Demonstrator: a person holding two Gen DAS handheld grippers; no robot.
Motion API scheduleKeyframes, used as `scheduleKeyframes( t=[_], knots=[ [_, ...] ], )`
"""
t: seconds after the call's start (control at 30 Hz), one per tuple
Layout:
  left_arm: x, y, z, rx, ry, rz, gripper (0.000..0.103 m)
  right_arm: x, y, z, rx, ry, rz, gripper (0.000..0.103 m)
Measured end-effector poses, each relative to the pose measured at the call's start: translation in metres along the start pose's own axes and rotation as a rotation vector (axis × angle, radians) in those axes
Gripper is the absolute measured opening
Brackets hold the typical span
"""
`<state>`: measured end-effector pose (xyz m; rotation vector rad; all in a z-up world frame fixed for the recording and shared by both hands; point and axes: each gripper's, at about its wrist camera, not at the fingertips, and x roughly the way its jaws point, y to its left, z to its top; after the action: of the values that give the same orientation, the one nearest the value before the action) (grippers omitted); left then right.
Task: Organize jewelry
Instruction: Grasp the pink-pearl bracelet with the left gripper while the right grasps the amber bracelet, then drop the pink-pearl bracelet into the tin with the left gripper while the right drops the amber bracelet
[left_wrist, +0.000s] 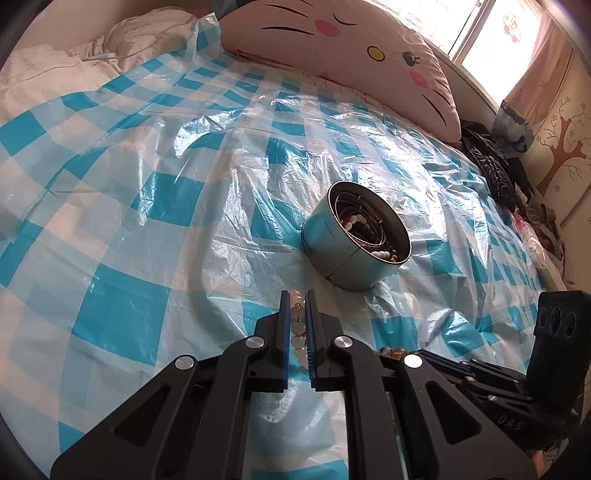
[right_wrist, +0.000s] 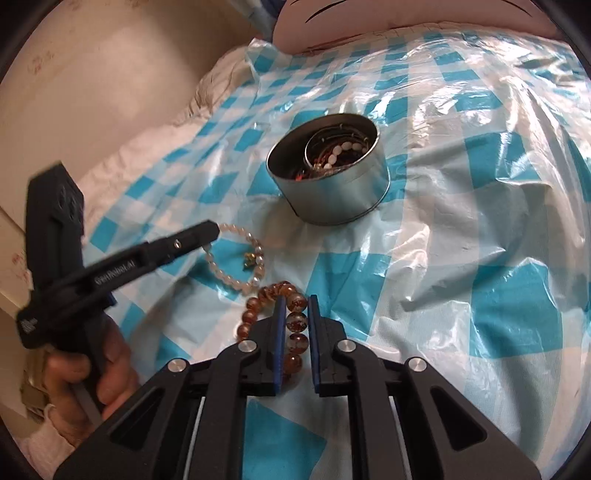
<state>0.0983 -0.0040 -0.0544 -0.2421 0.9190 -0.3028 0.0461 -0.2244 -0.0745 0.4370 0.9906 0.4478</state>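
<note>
A round silver tin (left_wrist: 347, 254) holding several bead bracelets sits on the blue checked plastic sheet; it also shows in the right wrist view (right_wrist: 332, 192). My left gripper (left_wrist: 297, 295) is shut on a pale bead bracelet (left_wrist: 297, 317), which lies on the sheet in the right wrist view (right_wrist: 240, 258); the left gripper (right_wrist: 212, 229) reaches it from the left there. My right gripper (right_wrist: 297, 301) is shut on a brown amber bead bracelet (right_wrist: 295, 321) just in front of the tin. A few amber beads (left_wrist: 391, 350) show by the left gripper.
A large pink cat-face cushion (left_wrist: 351, 48) lies along the far edge of the bed. White bedding (left_wrist: 55, 74) is bunched at the far left. Dark clothes (left_wrist: 495, 170) are piled at the right edge below a window. A wall (right_wrist: 92, 74) stands left of the bed.
</note>
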Motion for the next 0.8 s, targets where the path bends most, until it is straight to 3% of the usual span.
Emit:
scheduleKeyframes(
  t=[0.13,0.2,0.5,0.8],
  knots=[
    [-0.010,-0.006,-0.001,0.016,-0.041,-0.028,0.007,-0.032,-0.015,-0.001,0.118,-0.129,0.139,0.013],
    [-0.017,-0.012,-0.002,0.042,-0.074,-0.035,0.007,-0.046,-0.018,-0.001,0.144,-0.194,0.167,0.013],
    [-0.033,-0.045,-0.010,0.182,-0.151,0.005,0.007,-0.075,-0.011,0.000,0.124,-0.351,0.153,0.013],
    [-0.035,-0.062,-0.015,0.275,-0.171,0.050,0.007,-0.076,-0.006,0.000,0.090,-0.375,0.141,0.013]
  ],
)
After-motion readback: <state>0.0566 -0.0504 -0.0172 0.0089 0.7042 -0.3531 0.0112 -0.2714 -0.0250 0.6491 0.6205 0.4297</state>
